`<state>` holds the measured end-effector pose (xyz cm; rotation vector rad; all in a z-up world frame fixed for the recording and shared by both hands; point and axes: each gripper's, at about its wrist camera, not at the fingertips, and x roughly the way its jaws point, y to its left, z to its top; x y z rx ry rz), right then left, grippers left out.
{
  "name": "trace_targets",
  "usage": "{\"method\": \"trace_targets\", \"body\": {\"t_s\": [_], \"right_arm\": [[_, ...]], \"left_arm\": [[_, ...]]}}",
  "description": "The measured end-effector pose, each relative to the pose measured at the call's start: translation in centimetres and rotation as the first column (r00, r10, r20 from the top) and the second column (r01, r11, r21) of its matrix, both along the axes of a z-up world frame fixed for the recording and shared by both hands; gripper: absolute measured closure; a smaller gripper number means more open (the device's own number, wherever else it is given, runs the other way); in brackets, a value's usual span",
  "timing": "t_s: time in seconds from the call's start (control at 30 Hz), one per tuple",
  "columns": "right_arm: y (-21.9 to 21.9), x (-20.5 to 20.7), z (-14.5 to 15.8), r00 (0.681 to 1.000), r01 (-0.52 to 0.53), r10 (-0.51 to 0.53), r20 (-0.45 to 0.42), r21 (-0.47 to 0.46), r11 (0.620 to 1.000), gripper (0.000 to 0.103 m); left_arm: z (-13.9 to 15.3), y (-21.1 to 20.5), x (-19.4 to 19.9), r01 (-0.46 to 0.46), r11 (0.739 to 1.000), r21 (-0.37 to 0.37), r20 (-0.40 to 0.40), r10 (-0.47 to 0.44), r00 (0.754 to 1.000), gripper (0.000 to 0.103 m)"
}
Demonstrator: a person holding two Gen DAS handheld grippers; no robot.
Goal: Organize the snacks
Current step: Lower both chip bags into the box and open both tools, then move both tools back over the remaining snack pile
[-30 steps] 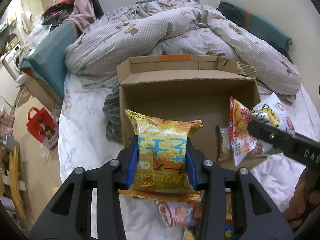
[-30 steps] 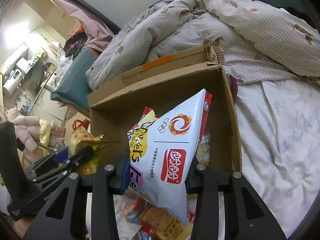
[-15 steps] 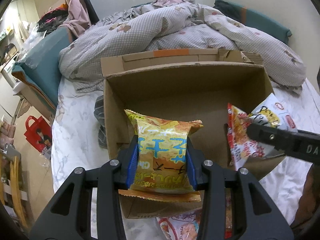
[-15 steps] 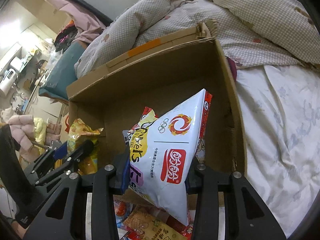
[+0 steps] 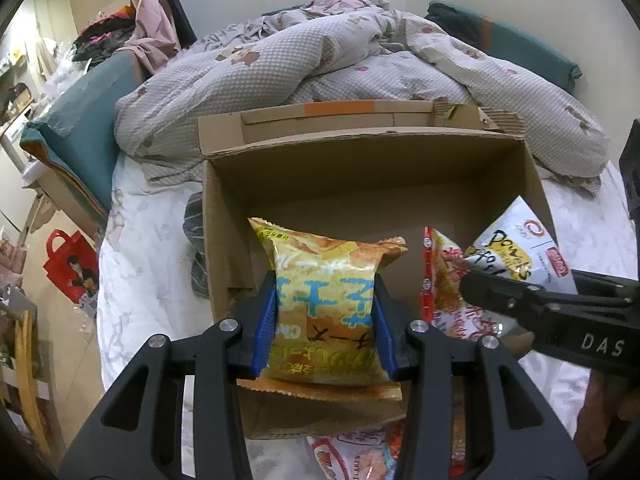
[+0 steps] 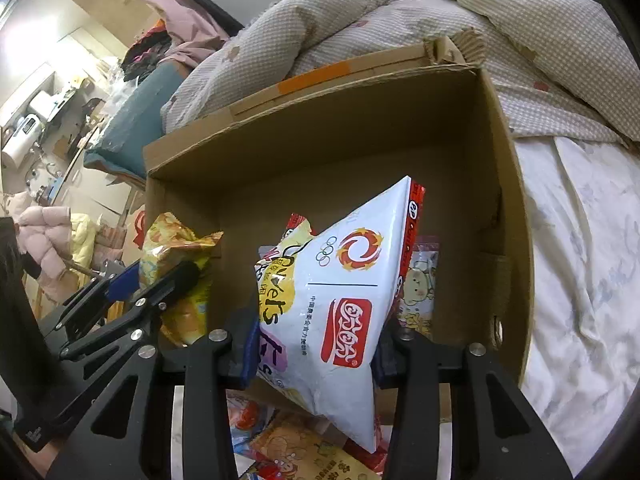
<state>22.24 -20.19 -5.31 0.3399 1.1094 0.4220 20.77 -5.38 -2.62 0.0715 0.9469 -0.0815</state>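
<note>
The yellow snack packet (image 5: 324,312) with blue lettering sits clamped between the blue pads (image 5: 265,330) of the left gripper (image 5: 323,332), held upright over the near-left part of the open cardboard box (image 5: 360,168). To its right over the same box, the right gripper (image 6: 316,344) is closed on a white snack bag (image 6: 340,300) bearing a red swirl logo and a red label; the bag tilts, its upper corner pointing toward the box's far right corner. Just behind the white bag inside the box, a small packet with a cartoon figure (image 6: 420,292) stands near the right wall. In front of the box's near wall, more snack packets (image 6: 296,452) lie on the white bedsheet (image 6: 580,280). Beyond the box's far flap, a checked duvet (image 5: 320,64) is heaped up. Left of the box, off the bed's edge, a red bag (image 5: 72,268) stands on the floor.
</note>
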Motion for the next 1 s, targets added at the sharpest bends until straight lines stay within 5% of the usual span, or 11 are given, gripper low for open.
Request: {"method": "trace_targets", "body": {"t_s": [0.1,0.3,1.0], "right_arm": [[-0.1,0.0,0.1,1.0,0.014,-0.014,0.012,-0.003,1.0,0.048],[-1.1,0.1,0.7,0.997,0.065,-0.065,0.047,-0.004,0.998,0.018],[-3.4,-2.3,3.7,0.985,0.149,-0.149,0.087,0.004,0.989,0.013]], "left_arm": [[0.0,0.1,0.1,-0.002,1.0,-0.007,-0.009,0.002,1.0,0.057],[0.4,0.5,-0.1,-0.023,1.0,-0.017,0.007,0.023,1.0,0.017],[2.7,1.9,-3.3,-0.024,1.0,-0.005,0.055,0.024,0.998,0.016]]}}
